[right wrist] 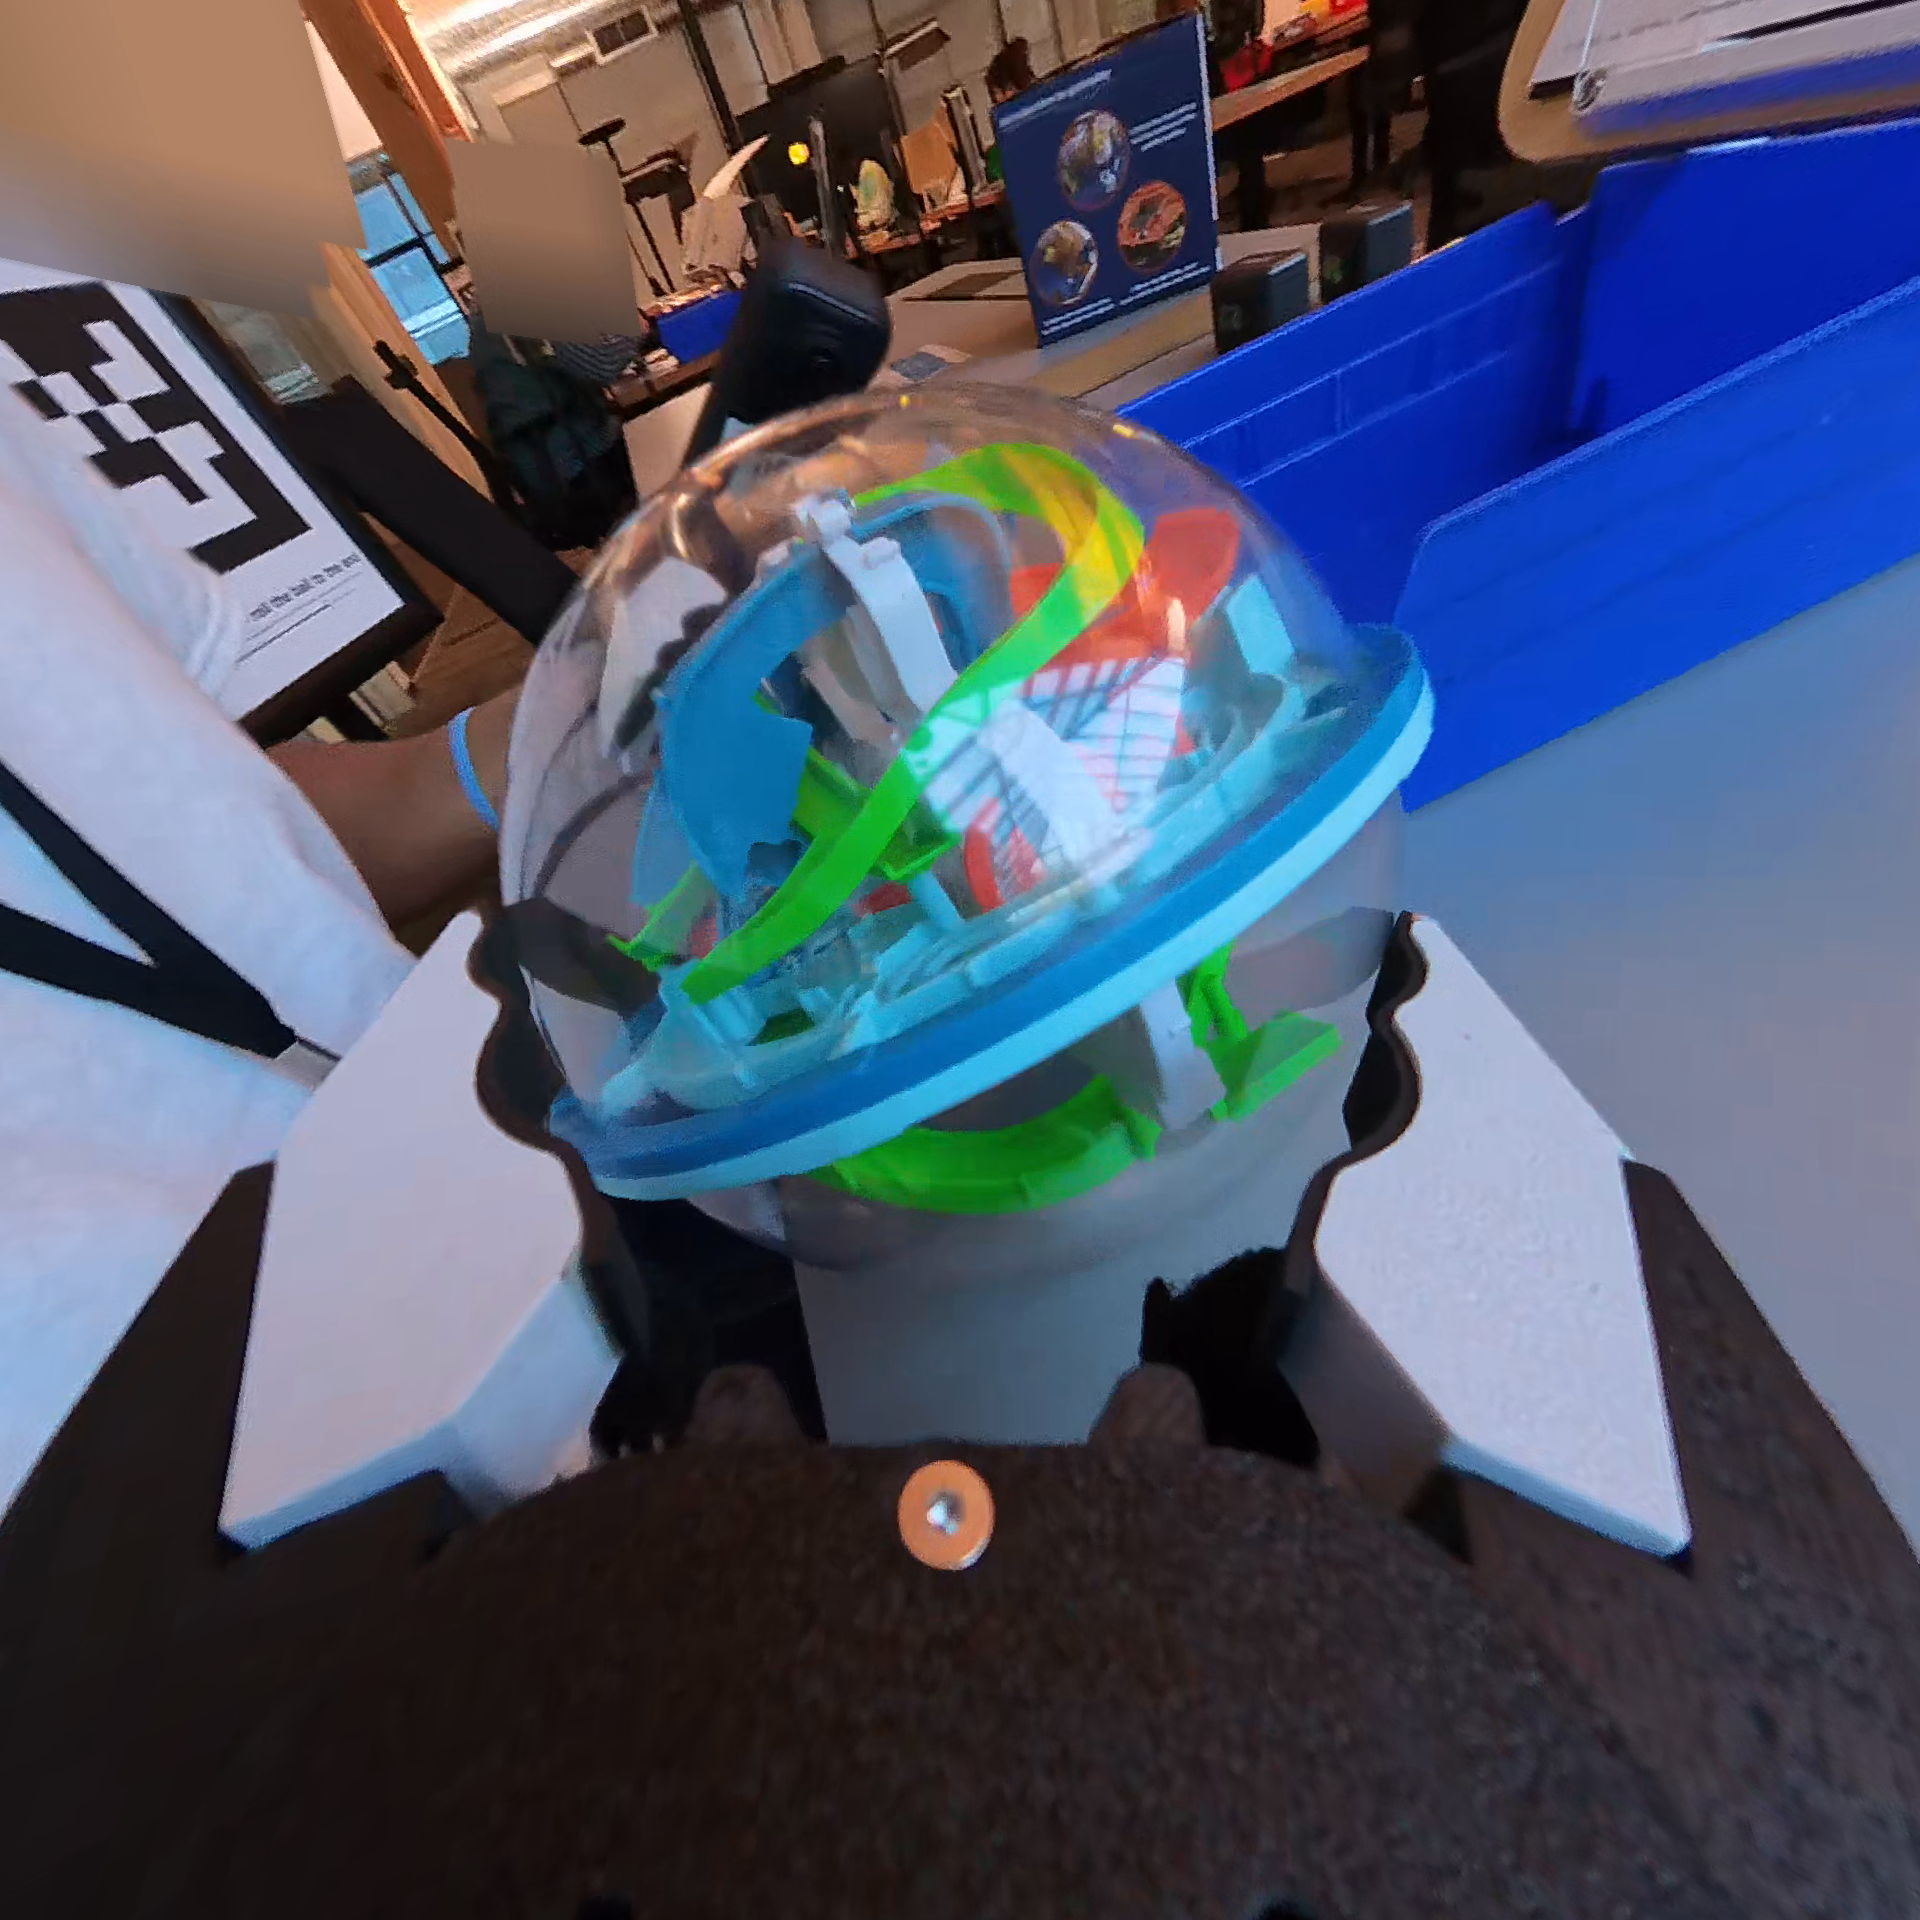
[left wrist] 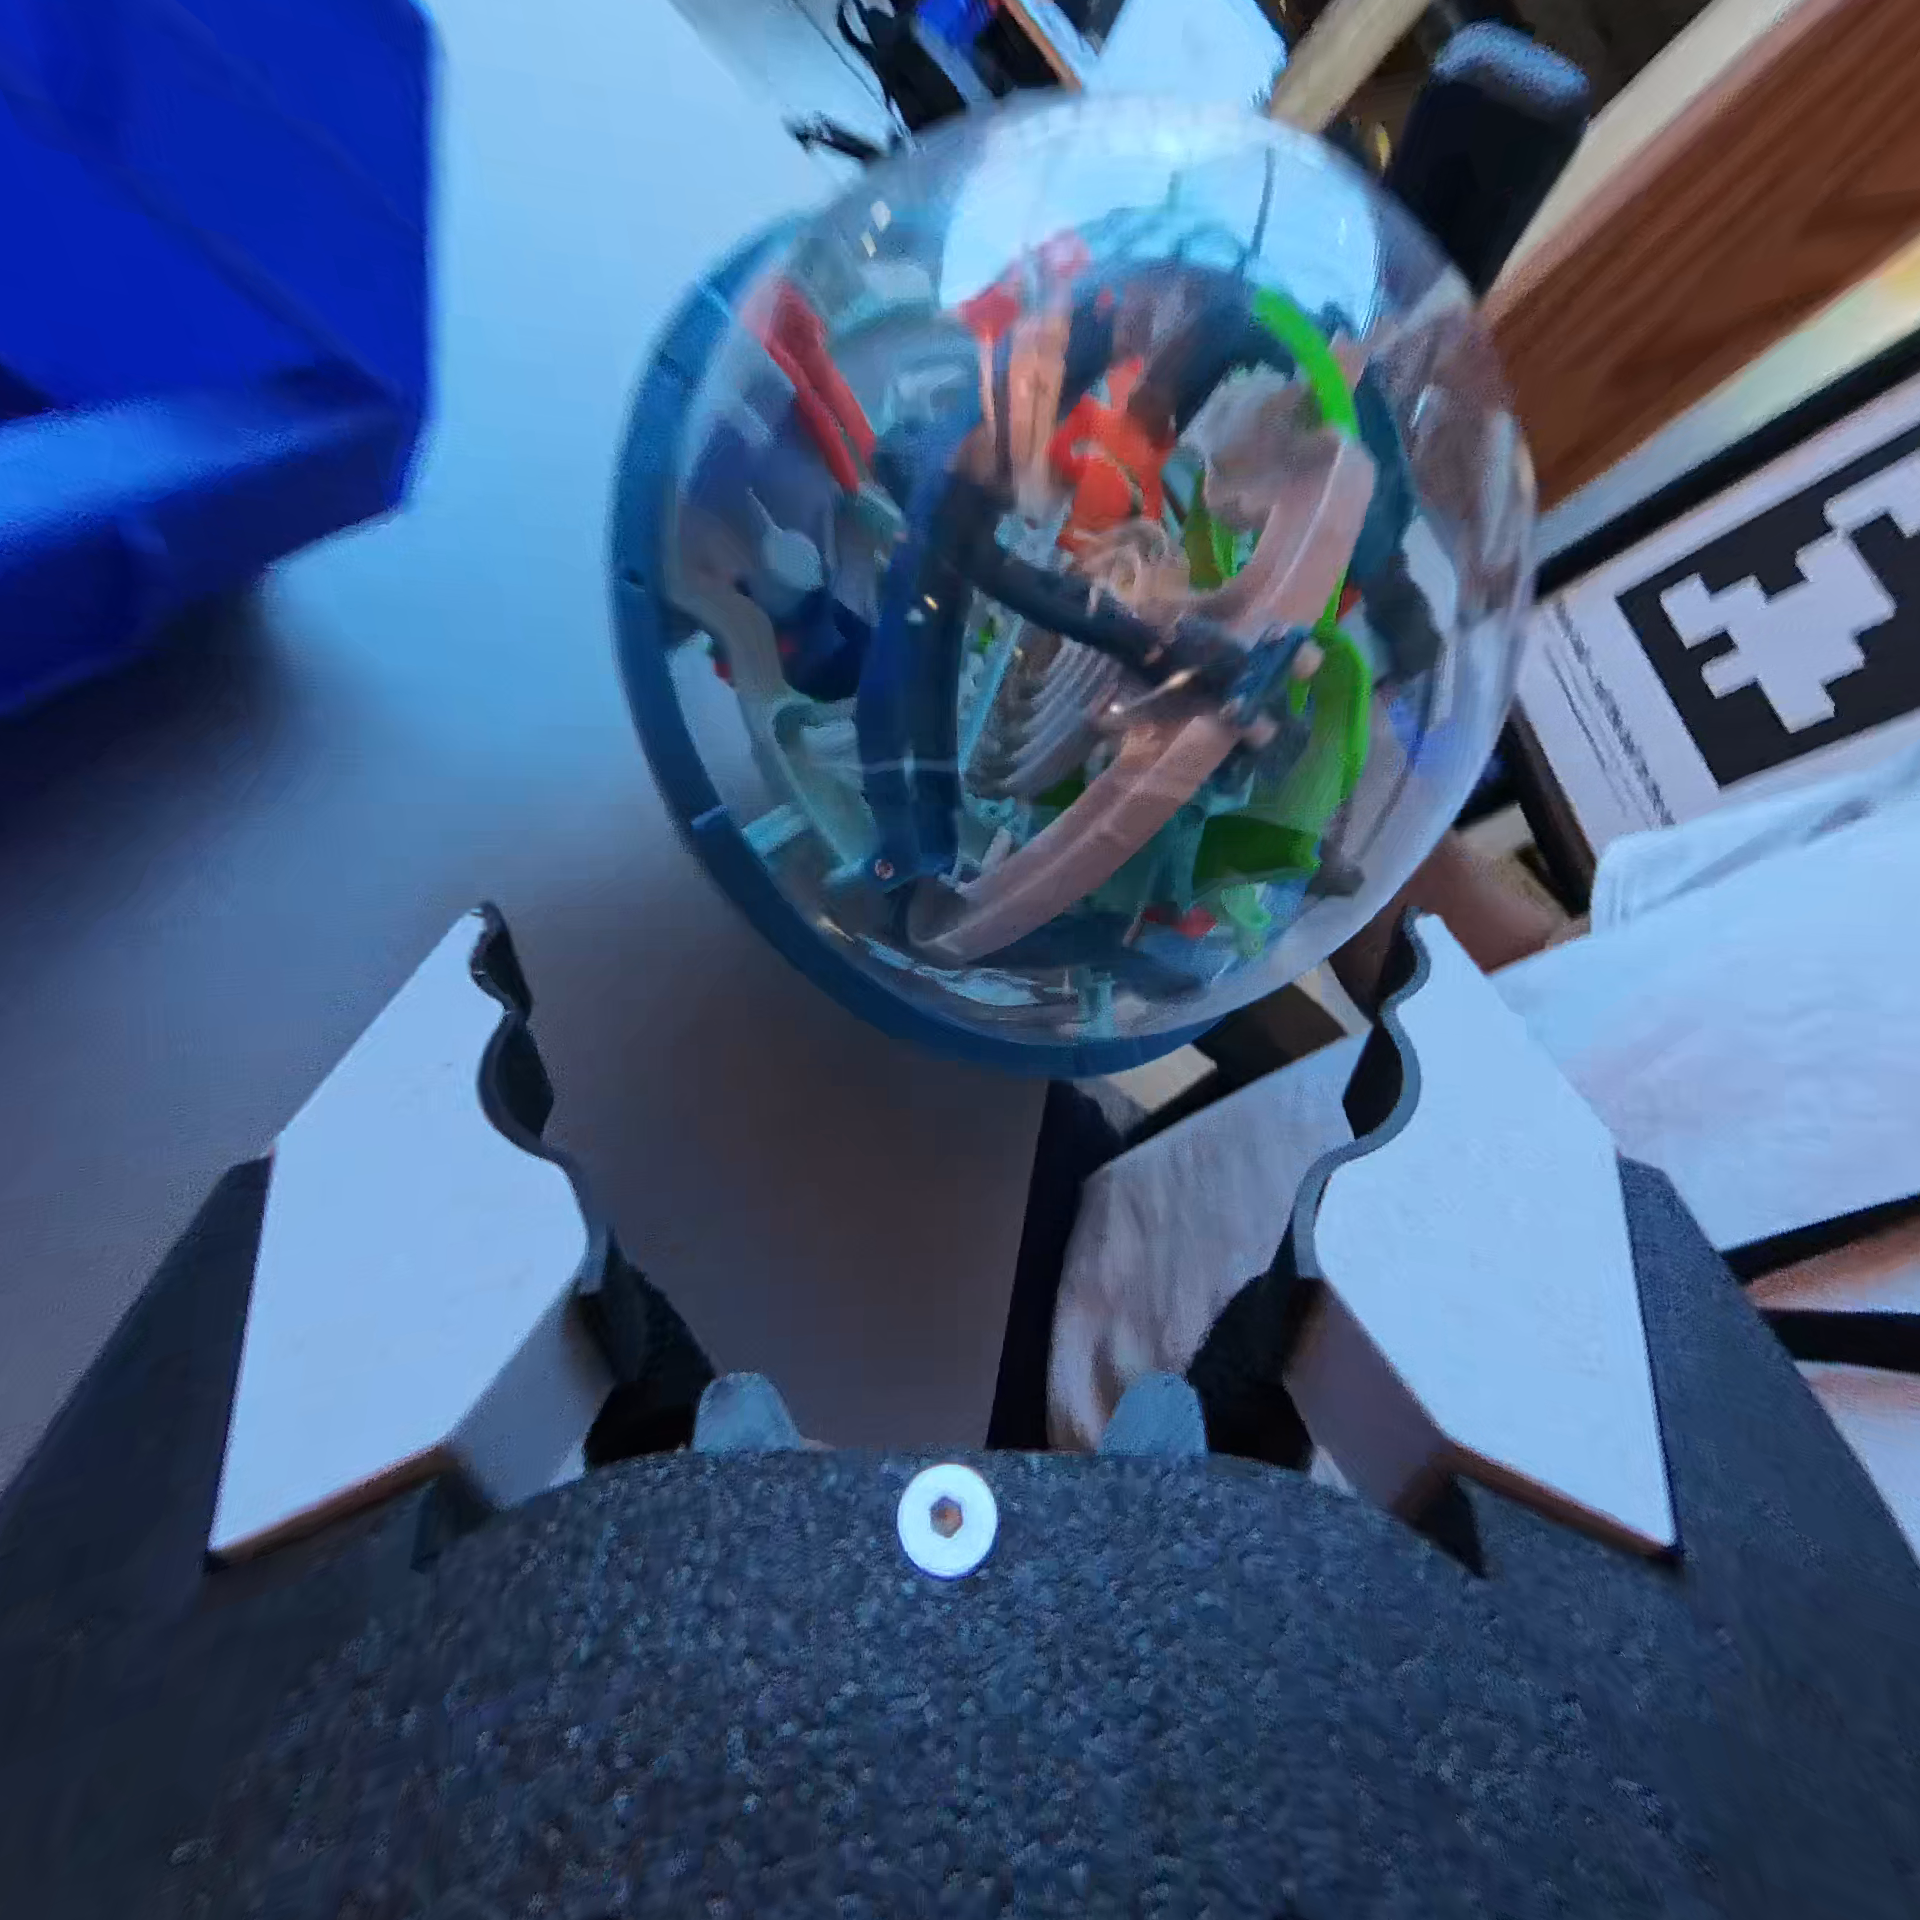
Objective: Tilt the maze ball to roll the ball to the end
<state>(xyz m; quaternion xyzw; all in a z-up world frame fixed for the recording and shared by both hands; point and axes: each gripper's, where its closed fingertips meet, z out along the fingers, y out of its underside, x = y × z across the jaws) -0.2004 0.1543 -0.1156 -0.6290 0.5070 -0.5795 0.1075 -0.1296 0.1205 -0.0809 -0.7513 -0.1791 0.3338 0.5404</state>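
The maze ball (right wrist: 935, 790) is a clear sphere with a blue and white rim and green, red, blue and white tracks inside. My right gripper (right wrist: 940, 935) is shut on its lower half, a finger on each side, and holds it tilted, with the rim sloping up to the right. In the left wrist view the maze ball (left wrist: 1070, 582) is blurred and sits just ahead of my left gripper (left wrist: 951, 925). That gripper is open and empty, and its fingertips (left wrist: 488, 935) are clear of the sphere. I cannot make out the small ball inside.
A blue bin (right wrist: 1610, 499) stands on the grey table (right wrist: 1662, 935) to the right of the ball; it also shows in the left wrist view (left wrist: 187, 312). A framed sign with a black-and-white marker (right wrist: 156, 447) and a person in a white shirt (right wrist: 125, 935) are close on the left.
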